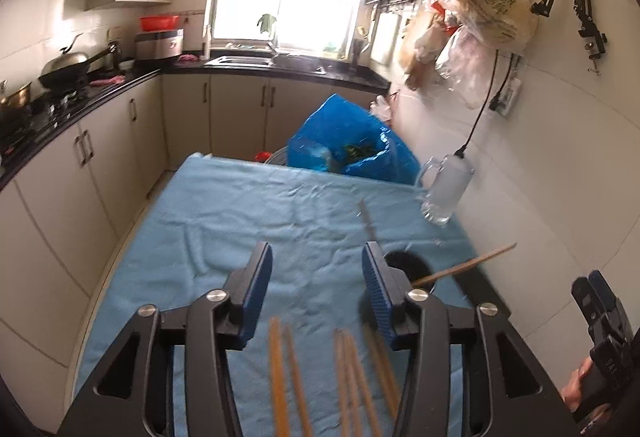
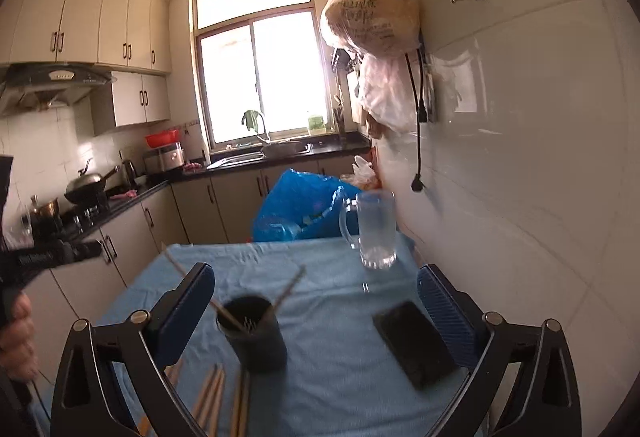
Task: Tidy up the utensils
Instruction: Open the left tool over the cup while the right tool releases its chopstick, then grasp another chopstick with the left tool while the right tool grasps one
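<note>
Several wooden chopsticks (image 1: 352,381) lie on the blue cloth (image 1: 240,221) just below my left gripper (image 1: 316,289), which is open and holds nothing. A black cylindrical holder (image 2: 252,333) stands on the cloth with two chopsticks (image 2: 288,289) leaning out of it. In the left wrist view the holder (image 1: 408,263) sits half hidden behind the right-hand finger. My right gripper (image 2: 316,305) is wide open and empty, with the holder ahead of its left finger and not touched. More loose chopsticks (image 2: 212,393) lie near its base.
A clear glass mug (image 2: 372,229) stands at the table's far right by the tiled wall. A black phone (image 2: 416,341) lies flat near the right finger. A blue plastic bag (image 1: 344,141) sits beyond the far edge. Kitchen counters (image 1: 80,109) run along the left.
</note>
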